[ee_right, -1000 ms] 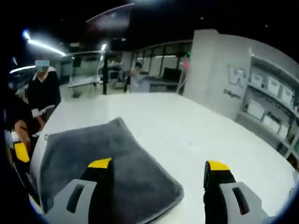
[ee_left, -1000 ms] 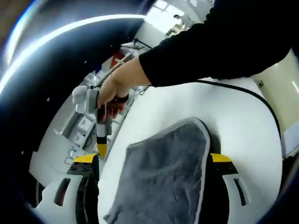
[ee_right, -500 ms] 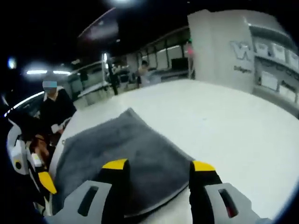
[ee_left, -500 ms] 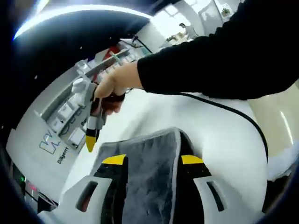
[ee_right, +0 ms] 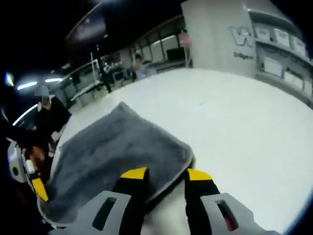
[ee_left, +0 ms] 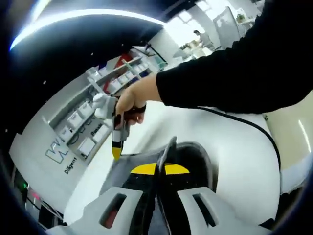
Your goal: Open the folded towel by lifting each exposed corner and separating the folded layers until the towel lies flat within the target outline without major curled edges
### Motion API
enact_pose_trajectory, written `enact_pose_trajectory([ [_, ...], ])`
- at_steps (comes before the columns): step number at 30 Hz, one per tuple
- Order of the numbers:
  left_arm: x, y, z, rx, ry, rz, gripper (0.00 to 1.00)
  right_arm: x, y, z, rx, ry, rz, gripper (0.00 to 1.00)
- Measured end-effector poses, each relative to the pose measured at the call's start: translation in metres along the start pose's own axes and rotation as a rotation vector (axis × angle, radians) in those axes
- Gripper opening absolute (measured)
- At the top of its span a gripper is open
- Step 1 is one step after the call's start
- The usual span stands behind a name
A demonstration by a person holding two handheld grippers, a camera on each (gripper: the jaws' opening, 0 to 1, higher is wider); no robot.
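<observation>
Pinching the gray towel on the white desk, we have our left tool clamped on one edge, our right tool narrowed around another, and should lift evenly.

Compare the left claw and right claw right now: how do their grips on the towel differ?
The left claw is shut, its yellow tips meeting on a raised edge of the grey towel; the right claw has a narrow gap between its tips, so whether it is clamped is unclear. The towel stands up at the left claw but lies flat at the right claw. Both work towel edges.
</observation>
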State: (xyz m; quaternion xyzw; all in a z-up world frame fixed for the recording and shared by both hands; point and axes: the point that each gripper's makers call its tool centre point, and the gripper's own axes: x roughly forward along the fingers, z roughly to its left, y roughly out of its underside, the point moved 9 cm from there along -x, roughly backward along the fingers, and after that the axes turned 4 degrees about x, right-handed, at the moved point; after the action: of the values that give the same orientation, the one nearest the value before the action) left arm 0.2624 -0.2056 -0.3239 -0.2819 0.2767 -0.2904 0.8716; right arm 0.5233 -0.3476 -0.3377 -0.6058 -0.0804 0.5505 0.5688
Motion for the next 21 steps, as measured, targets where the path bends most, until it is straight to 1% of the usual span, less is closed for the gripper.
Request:
enact_pose_trajectory([
  [3, 0.0, -0.001, -0.002, -0.002, 0.012, -0.004, 0.02, 0.007, 0.0, -0.006, 0.004, 0.021, 0.002, 0.26],
  [6, 0.001, 0.0, -0.005, -0.005, 0.035, 0.001, 0.02, 0.013, 0.0, -0.01, -0.002, 0.047, 0.007, 0.23],
  [8, 0.002, 0.001, -0.007, -0.006, 0.047, 0.009, 0.02, 0.014, -0.003, -0.016, 0.004, 0.09, 0.004, 0.16],
  [10, 0.004, 0.004, -0.012, -0.007, 0.082, 0.022, 0.02, 0.012, -0.005, -0.012, 0.016, 0.099, -0.019, 0.06],
  [12, 0.007, 0.009, -0.016, -0.002, 0.107, 0.05, 0.03, 0.01, -0.01, -0.015, 0.036, 0.1, -0.038, 0.06],
  [13, 0.01, 0.011, -0.019, 0.002, 0.115, 0.054, 0.05, 0.009, -0.01, -0.012, 0.031, 0.099, -0.045, 0.06],
  [15, 0.013, 0.012, -0.023, 0.004, 0.13, 0.054, 0.18, 0.01, -0.01, -0.013, 0.022, 0.099, -0.043, 0.07],
  [16, 0.014, 0.012, -0.025, 0.008, 0.134, 0.048, 0.22, 0.011, -0.01, -0.013, 0.012, 0.098, -0.038, 0.07],
  [19, 0.017, 0.013, -0.028, 0.027, 0.14, 0.051, 0.18, 0.016, -0.008, -0.011, 0.001, 0.09, -0.026, 0.1],
  [21, 0.02, 0.014, -0.03, 0.041, 0.141, 0.055, 0.17, 0.019, -0.005, -0.009, -0.007, 0.09, -0.013, 0.11],
])
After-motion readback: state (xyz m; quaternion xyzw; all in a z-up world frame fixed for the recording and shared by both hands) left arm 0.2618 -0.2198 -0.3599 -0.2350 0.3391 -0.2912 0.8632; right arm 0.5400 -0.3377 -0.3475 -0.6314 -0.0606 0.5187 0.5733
